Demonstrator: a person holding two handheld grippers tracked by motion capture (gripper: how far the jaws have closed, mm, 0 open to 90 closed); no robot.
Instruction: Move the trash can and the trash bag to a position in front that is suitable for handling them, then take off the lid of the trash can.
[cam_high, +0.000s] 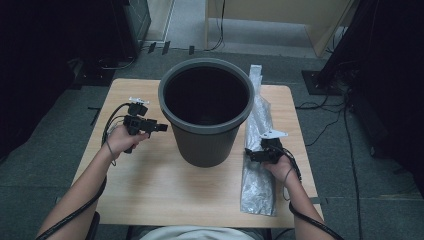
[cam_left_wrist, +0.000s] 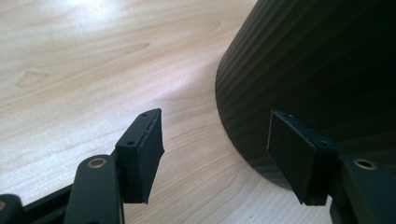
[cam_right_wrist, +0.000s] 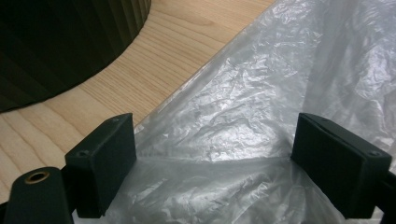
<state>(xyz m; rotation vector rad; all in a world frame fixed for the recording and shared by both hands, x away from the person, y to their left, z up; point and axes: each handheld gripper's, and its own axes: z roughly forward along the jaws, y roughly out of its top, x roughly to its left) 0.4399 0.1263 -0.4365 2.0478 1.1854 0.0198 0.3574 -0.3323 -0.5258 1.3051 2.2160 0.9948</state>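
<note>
1. Standing near the middle of the wooden table (cam_high: 150, 185): a dark grey ribbed bin (cam_high: 205, 112), upright, mouth open, dark inside.
2. Lying right of the bin, just beside its wall: a long clear plastic bag (cam_high: 257, 175), flat and crinkled, stretched from behind the bin's rim down toward the table's near edge.
3. Held left of the bin, near its side wall: the left gripper (cam_high: 161, 128), pointed toward the bin, apart from it as far as can be told.
4. Seen in the left gripper view: jaws spread wide, nothing between them, bare table under the left pad (cam_left_wrist: 142, 154) and the bin's ribbed wall (cam_left_wrist: 299, 70) just behind the right pad (cam_left_wrist: 294, 158).
5. Held right of the bin, over the middle stretch of the bag: the right gripper (cam_high: 248, 154), pointed toward the bin.
6. Seen in the right gripper view: jaws spread wide, crumpled plastic (cam_right_wrist: 243, 121) filling the gap between the pads (cam_right_wrist: 109, 158), nothing pinched; contact with the film cannot be told.
7. Also there: the bin's base (cam_right_wrist: 60, 42) at the upper left, a strip of bare table between it and the bag's edge.
</note>
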